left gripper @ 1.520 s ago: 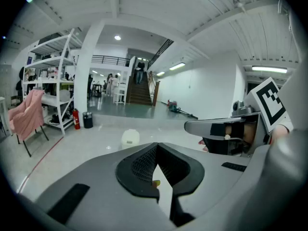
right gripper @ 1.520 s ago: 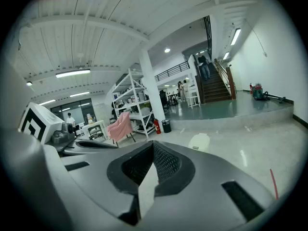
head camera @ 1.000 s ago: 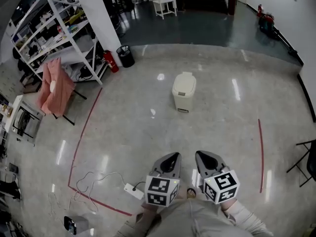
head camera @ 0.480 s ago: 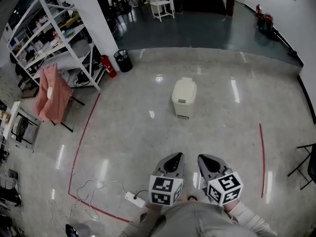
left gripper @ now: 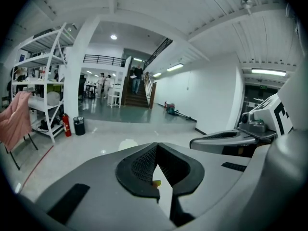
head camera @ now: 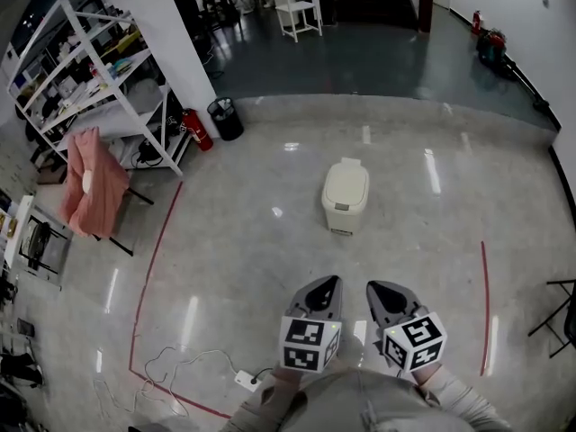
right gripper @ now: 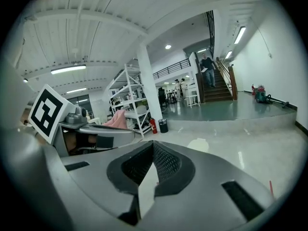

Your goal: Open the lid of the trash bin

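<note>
The cream trash bin stands on the glossy floor with its lid down, some way ahead of both grippers. It shows as a small pale shape in the left gripper view and in the right gripper view. My left gripper and right gripper are held side by side near the body, both pointing toward the bin. Each is shut with nothing between its jaws, as the left gripper and right gripper views show.
White shelving stands at the left, with a red fire extinguisher and a black waste basket beside it. A pink cloth hangs on a chair. Red tape lines mark the floor. A power strip and cable lie near left.
The person has stepped forward: the bin now sits nearer and lower in the head view, shifted slightly right. Both grippers stay shut and side by side.
</note>
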Demonstrator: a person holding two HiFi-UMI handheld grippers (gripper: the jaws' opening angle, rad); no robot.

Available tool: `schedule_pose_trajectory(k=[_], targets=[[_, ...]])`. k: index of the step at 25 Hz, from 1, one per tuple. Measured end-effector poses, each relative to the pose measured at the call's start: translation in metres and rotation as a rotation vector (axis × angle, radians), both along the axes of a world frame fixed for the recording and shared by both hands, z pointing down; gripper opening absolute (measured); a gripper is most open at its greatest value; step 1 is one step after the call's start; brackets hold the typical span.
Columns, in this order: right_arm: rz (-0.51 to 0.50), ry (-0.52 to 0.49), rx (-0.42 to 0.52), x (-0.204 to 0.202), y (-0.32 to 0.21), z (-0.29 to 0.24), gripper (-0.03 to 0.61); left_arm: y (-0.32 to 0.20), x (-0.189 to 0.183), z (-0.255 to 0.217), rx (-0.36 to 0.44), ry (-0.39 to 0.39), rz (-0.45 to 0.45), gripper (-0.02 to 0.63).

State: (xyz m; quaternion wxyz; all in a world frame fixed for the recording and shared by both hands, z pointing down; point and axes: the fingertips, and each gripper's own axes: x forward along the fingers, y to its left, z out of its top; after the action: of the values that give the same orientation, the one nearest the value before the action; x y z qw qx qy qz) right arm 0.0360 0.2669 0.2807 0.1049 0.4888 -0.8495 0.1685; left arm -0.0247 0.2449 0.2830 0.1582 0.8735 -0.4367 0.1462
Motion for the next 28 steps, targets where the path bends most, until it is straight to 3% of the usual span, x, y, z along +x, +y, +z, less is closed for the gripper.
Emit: schedule_pose_trajectory(k=[15,28], targets=[[0.079,-0.004,-0.005,-0.017,-0.123,-0.001,0.0,-0.123,-0.005,0.004,-0.012,-0.004,0.101,0.003],[0.107,0.025,-0.07,-0.03,-0.2,0.028,-0.001,-0.201,-0.015,0.042,-0.081,-0.026,0.115,0.003]])
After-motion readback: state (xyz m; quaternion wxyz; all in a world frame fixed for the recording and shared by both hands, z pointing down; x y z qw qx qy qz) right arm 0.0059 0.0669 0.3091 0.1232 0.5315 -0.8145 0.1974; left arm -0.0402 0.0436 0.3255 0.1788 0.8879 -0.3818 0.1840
